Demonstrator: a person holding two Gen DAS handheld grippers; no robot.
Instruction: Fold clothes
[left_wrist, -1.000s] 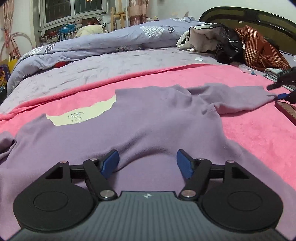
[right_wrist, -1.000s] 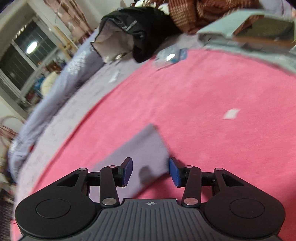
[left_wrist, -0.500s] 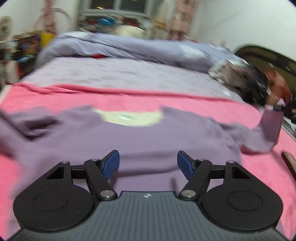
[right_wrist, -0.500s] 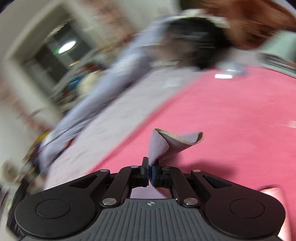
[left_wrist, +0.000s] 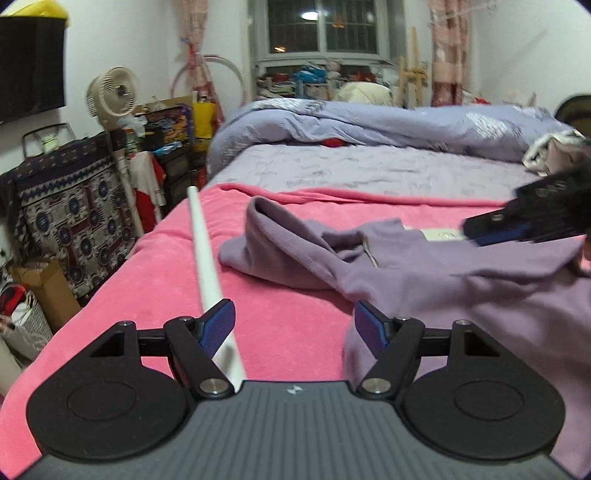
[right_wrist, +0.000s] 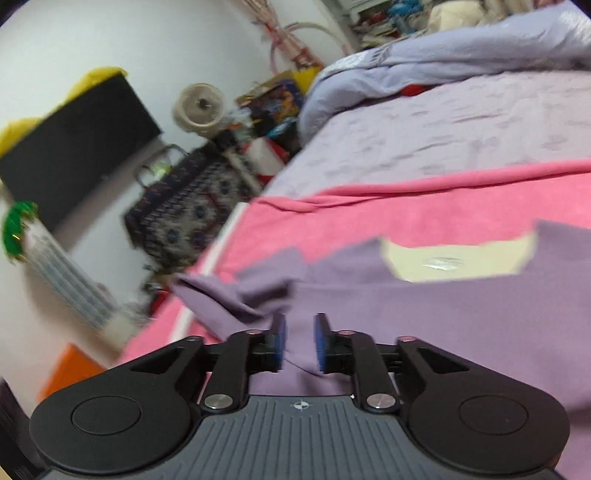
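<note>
Purple sweater (left_wrist: 461, 280) spread on pink blanket (left_wrist: 166, 280), one sleeve bunched; left gripper (left_wrist: 294, 325) fingers wide, nothing between; right gripper (right_wrist: 298, 341) over sweater, narrow gap, jaws opening, pads clear of cloth; white rod (left_wrist: 207, 266) beside left finger

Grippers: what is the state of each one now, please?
Left gripper: open, holding nothing.
Right gripper: jaws opening over the purple garment, gripping nothing.

Each tool (left_wrist: 294, 325) (right_wrist: 298, 341) has black linkage arms, silver pivot screws, blue ribbed pads and a grey ridged base.
</note>
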